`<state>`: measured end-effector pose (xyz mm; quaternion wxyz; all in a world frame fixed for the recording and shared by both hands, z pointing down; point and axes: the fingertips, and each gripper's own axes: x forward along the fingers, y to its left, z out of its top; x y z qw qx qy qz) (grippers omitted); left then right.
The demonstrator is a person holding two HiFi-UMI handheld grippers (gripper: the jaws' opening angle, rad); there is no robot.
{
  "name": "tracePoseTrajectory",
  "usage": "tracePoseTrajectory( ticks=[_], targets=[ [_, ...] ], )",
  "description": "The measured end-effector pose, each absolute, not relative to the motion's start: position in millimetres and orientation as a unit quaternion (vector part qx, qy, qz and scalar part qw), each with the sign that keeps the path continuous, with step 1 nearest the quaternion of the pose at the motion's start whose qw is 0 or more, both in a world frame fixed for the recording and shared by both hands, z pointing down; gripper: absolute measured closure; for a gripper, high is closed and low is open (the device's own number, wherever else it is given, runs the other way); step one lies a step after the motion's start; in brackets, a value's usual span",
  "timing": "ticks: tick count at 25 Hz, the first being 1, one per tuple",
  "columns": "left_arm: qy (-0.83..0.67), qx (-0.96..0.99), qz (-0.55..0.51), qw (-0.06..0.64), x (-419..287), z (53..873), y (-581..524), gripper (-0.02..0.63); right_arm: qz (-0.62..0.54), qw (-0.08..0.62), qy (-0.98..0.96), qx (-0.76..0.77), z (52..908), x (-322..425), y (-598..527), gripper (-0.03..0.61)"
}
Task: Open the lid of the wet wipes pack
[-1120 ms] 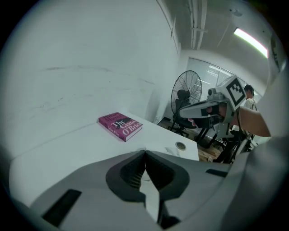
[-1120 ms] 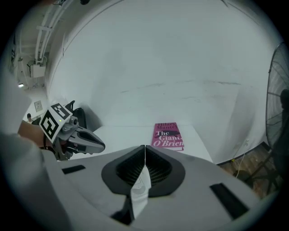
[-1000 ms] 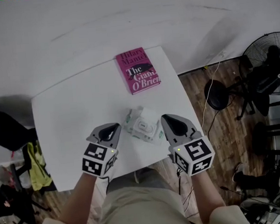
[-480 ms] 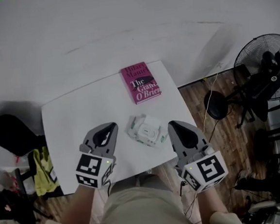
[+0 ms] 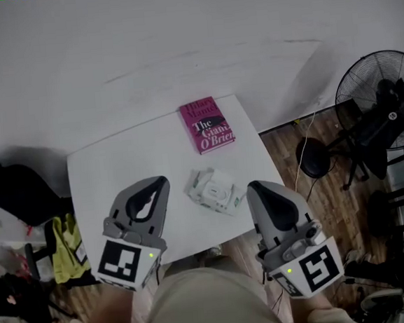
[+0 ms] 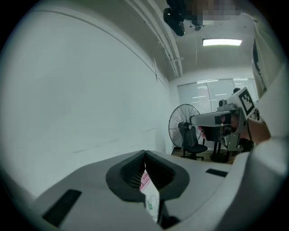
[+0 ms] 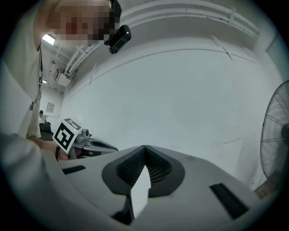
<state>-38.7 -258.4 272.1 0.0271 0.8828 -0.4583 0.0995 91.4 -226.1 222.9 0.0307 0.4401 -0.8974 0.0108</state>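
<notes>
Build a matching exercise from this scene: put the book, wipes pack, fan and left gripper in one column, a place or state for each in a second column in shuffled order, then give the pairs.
Things
1. book
2. wipes pack
3. fan
4. left gripper

Places or states
A. stands on the wooden floor, right of the table
B. jaws together, nothing held
C. lies at the table's far edge
D. lies towards the middle of the table

Pairs: 1-C, 2-D, 3-A, 4-B
</notes>
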Motion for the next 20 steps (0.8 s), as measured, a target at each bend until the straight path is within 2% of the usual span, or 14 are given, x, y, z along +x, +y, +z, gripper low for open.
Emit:
tracePoseTrajectory(
  ticks=[4,20],
  targets=[
    [-0.463,0.882,0.087,0.000,-38,250,-250,0.592,-0.004,0.019,-0.898,0.439,205,93,-218,0.555],
    [-0.442,0.893,0.082,-0.001,-25,241,-255,0.592,-0.024,0.041,-0.897,0.440,203,99,-223,0.555]
  ],
)
